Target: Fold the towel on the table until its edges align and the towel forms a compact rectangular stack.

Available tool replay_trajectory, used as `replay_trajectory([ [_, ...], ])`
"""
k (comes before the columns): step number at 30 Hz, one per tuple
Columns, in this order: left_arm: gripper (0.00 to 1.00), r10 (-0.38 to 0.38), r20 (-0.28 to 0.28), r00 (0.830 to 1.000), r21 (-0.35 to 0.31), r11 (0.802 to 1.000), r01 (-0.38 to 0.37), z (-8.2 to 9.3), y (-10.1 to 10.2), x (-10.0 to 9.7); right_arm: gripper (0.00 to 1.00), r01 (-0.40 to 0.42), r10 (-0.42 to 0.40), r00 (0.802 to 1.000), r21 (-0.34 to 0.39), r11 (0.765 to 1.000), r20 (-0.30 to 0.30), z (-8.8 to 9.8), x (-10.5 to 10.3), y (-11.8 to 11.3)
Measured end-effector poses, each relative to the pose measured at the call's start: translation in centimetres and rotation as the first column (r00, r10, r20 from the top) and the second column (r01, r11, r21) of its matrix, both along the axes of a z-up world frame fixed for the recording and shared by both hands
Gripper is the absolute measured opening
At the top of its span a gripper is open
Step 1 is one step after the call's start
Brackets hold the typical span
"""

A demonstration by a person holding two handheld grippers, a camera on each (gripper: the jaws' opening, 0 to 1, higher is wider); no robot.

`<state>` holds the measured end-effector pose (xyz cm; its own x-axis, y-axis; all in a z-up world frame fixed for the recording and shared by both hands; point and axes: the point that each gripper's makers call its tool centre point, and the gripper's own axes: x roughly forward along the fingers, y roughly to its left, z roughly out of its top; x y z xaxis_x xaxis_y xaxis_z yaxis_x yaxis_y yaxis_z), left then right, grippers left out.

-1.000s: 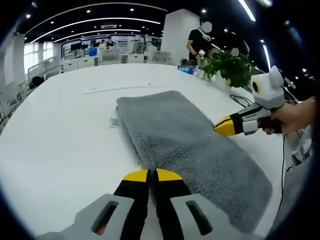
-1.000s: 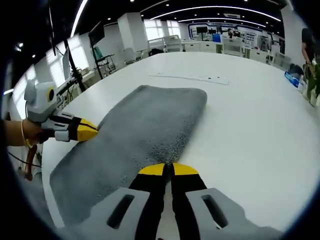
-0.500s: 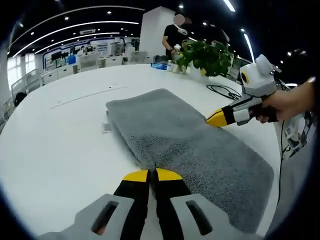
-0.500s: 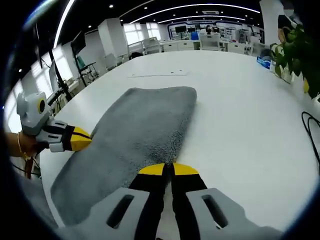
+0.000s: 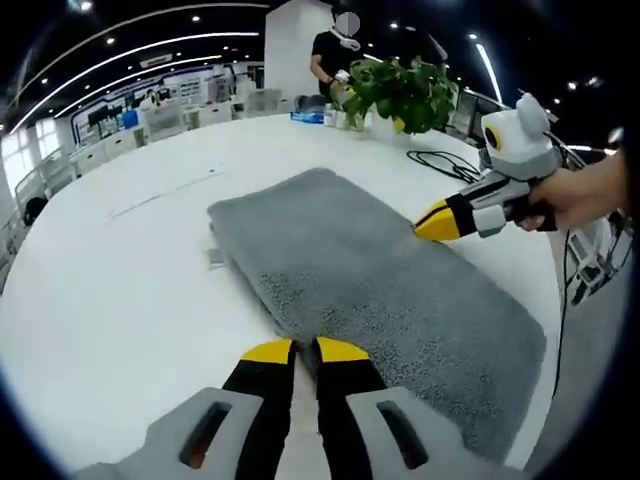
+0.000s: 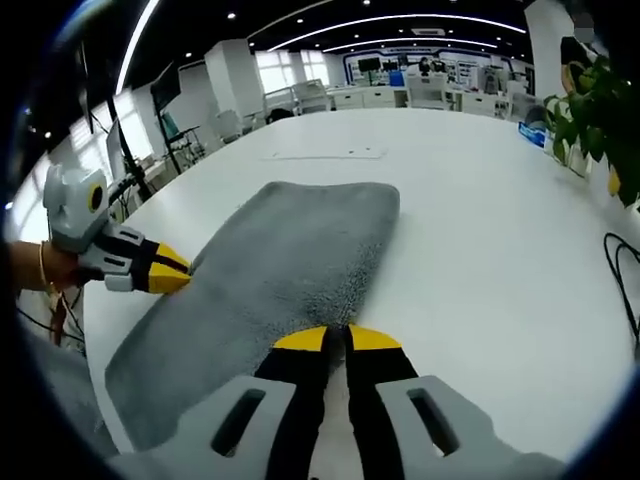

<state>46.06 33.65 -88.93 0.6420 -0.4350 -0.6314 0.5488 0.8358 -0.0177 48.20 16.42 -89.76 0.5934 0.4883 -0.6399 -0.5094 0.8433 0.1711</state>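
I see the grey towel (image 5: 380, 280) lying lengthwise between my grippers, left gripper (image 5: 294, 349) and right gripper (image 6: 336, 337) each clamped on opposite long edges.

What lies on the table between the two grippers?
The grey towel spans the stretch between the left gripper and the right gripper, seen in the left gripper view; nothing else lies there.

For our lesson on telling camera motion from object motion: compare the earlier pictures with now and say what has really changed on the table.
Little: the views swing with the hands. The left gripper and right gripper stay shut on opposite long edges of the grey towel. It lies flat in the same folded shape on the white table.
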Motion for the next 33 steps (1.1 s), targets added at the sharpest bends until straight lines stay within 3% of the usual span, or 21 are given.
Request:
replay_trajectory([
  [2,0.10,0.016,0.042,0.999,-0.029,0.999,-0.015,1.3,0.0,0.2,0.04,-0.030,0.030,0.999,0.001,1.000,0.020,0.8,0.2,0.1],
  [5,0.22,0.008,0.040,0.999,-0.067,0.998,-0.005,2.6,-0.4,-0.1,0.09,-0.067,0.067,0.997,-0.003,0.998,0.042,2.0,0.3,0.2],
  [9,0.34,-0.069,0.025,0.997,-0.056,0.996,0.070,3.4,-1.5,-1.2,0.20,-0.088,0.088,0.996,-0.010,0.996,0.035,2.9,0.0,0.1],
  [12,0.40,-0.150,0.039,0.988,-0.019,0.988,0.151,3.7,-2.3,-2.4,0.21,-0.152,0.154,0.986,-0.042,0.987,0.055,3.7,-1.0,0.2],
  [16,0.51,-0.256,0.017,0.967,0.037,0.966,0.255,3.3,-3.4,-4.6,0.32,-0.238,0.246,0.969,-0.136,0.962,0.039,3.5,-2.4,-0.2],
  [17,0.52,-0.276,-0.039,0.960,0.032,0.960,0.277,2.8,-3.8,-5.7,0.34,-0.279,0.292,0.955,-0.179,0.943,0.048,3.5,-3.0,-0.1],
  [20,0.55,-0.355,-0.040,0.934,0.058,0.932,0.357,2.7,-5.0,-7.5,0.40,-0.376,0.387,0.922,-0.209,0.903,0.013,3.0,-5.3,0.8],
  [22,0.55,-0.408,-0.039,0.912,0.112,0.905,0.410,2.5,-5.4,-8.5,0.40,-0.416,0.427,0.904,-0.201,0.887,0.009,3.1,-6.5,1.6],
  [25,0.52,-0.438,-0.015,0.899,0.185,0.882,0.433,2.4,-5.4,-9.3,0.33,-0.448,0.454,0.891,-0.152,0.881,0.008,3.2,-7.7,2.6],
  [29,0.52,-0.472,-0.038,0.881,0.188,0.862,0.470,2.0,-5.8,-10.8,0.38,-0.487,0.494,0.870,-0.171,0.857,-0.002,2.8,-8.8,3.0],
  [30,0.52,-0.488,-0.041,0.872,0.205,0.850,0.486,1.8,-5.7,-11.1,0.38,-0.499,0.506,0.862,-0.176,0.848,-0.006,2.8,-9.3,3.2],
  [33,0.52,-0.506,-0.044,0.862,0.200,0.841,0.503,1.8,-6.0,-12.1,0.38,-0.517,0.523,0.852,-0.180,0.837,-0.015,3.0,-10.8,3.7],
])
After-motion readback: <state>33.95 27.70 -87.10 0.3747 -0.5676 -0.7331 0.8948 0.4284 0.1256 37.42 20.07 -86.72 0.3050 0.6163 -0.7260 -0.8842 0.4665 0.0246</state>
